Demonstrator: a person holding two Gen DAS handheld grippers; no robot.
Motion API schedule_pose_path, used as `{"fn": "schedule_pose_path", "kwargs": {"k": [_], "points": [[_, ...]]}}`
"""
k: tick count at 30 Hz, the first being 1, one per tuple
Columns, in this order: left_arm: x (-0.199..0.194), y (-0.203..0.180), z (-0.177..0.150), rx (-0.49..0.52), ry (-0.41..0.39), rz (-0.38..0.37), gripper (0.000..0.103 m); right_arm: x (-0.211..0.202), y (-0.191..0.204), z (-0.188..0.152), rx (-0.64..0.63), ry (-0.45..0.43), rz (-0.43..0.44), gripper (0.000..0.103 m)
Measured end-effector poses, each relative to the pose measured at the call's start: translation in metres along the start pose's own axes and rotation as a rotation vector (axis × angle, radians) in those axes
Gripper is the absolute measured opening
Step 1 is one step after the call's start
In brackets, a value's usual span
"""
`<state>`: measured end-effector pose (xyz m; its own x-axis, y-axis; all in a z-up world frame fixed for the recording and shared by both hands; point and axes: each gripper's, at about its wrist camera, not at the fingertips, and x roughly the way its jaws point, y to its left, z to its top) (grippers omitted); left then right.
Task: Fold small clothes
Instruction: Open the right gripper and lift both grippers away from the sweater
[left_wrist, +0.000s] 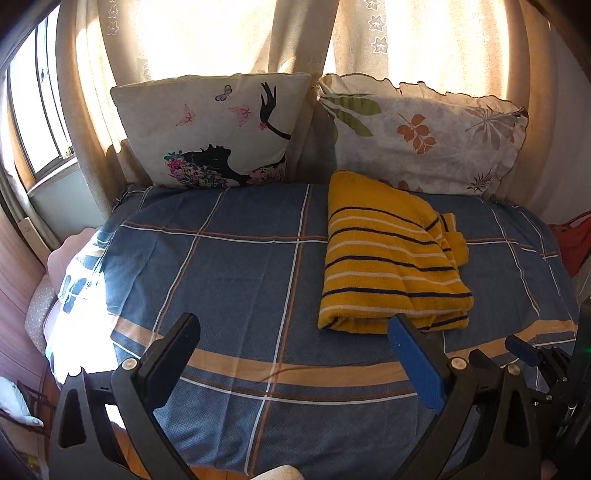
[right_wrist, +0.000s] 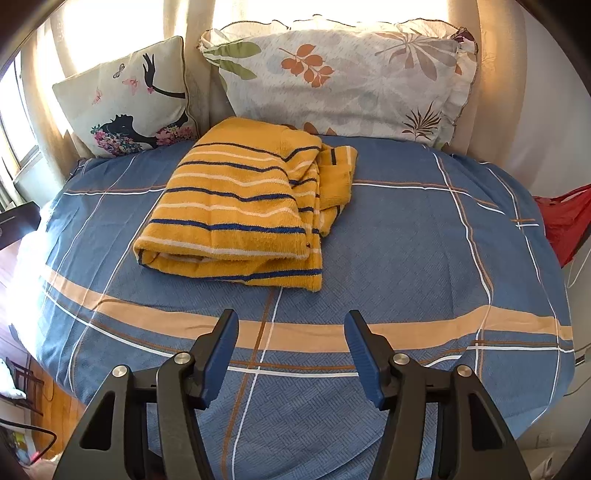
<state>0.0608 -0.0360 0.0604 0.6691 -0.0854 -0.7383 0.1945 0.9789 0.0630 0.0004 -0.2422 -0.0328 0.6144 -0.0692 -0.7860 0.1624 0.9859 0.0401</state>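
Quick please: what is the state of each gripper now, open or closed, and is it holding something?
Left gripper: open, holding nothing.
Right gripper: open, holding nothing; the folded yellow striped garment lies untouched ahead.

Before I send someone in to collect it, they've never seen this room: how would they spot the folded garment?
Find the bed with the blue plaid cover beneath the curtained window. In front of the leaf-print pillow lies the folded garment. It is the only mustard-yellow piece, knitted, with dark blue and white stripes.
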Motion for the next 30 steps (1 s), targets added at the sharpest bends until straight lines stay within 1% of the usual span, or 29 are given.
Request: {"fn": "schedule_pose_path", "kwargs": {"k": [4,10,20,24,30], "points": [[0.009,-0.003,-0.004,0.009,0.039,0.001,0.101,0.004,0.003,-0.001,-0.012,0.011,-0.007,0.064],[0.027,-0.008,-0.016,0.022,0.121,-0.008,0.101,0.009,0.007,-0.005,-0.035,0.029,-0.019,0.064],[0.046,-0.003,-0.04,-0.015,0.232,-0.031,0.101,0.019,0.01,-0.015,-0.041,0.082,-0.022,0.065],[0.049,0.0,-0.047,-0.032,0.255,-0.027,0.101,0.022,0.013,-0.017,-0.056,0.093,-0.018,0.065],[0.048,0.005,-0.048,-0.045,0.257,-0.017,0.101,0.022,0.018,-0.017,-0.076,0.092,-0.013,0.065]]}}
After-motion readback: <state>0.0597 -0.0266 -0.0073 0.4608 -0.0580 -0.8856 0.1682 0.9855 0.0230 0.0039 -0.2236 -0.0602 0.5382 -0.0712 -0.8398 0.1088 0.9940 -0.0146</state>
